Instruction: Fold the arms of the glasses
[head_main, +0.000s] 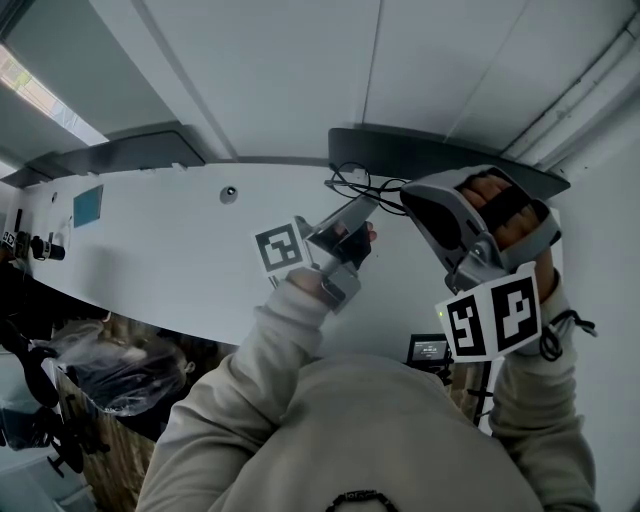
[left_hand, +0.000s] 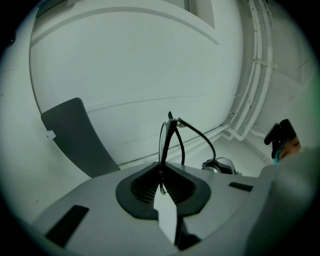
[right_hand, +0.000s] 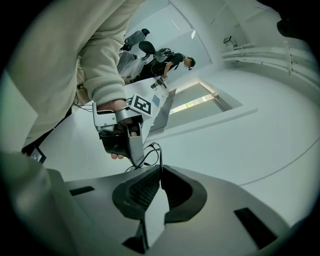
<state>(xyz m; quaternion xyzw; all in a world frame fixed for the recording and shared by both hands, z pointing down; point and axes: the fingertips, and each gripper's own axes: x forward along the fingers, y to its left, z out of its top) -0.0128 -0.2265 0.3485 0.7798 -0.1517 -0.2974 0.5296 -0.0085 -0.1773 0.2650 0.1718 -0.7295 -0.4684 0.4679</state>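
- Holding the work in mid-air, close in front of us. The left gripper (left_hand: 161, 175) is clenched on the rim of the glasses (left_hand: 162, 145), which stand on edge between its pads.
- Just beyond it, the right gripper (right_hand: 160, 172) is clamped too. A thin black temple arm (right_hand: 161, 157) runs straight down into the line where its jaws meet.
- The two grippers face each other with the glasses (head_main: 358, 185) spanning the short gap between them, above the white table (head_main: 150, 240).
- We judge the step in hand to be swinging this arm in toward the rim. We can't tell whether the other arm is already folded.
- Risk 1: both ends are pinned hard. If the right hand sweeps off the hinge's own arc, the load goes into the hinge or bends the thin arm.
- Risk 2: the left grip is on a narrow rim edge. Torque from the fold could roll the frame in the pads, and the hinge axis would shift mid-move.
- Risk 3: nothing supports the glasses from below. If either grip slips on the thin wire, they swing or drop to the table.
- Further back, a dark grey panel (head_main: 130, 150) stands beyond the table edge. It is well apart from the work and no concern.
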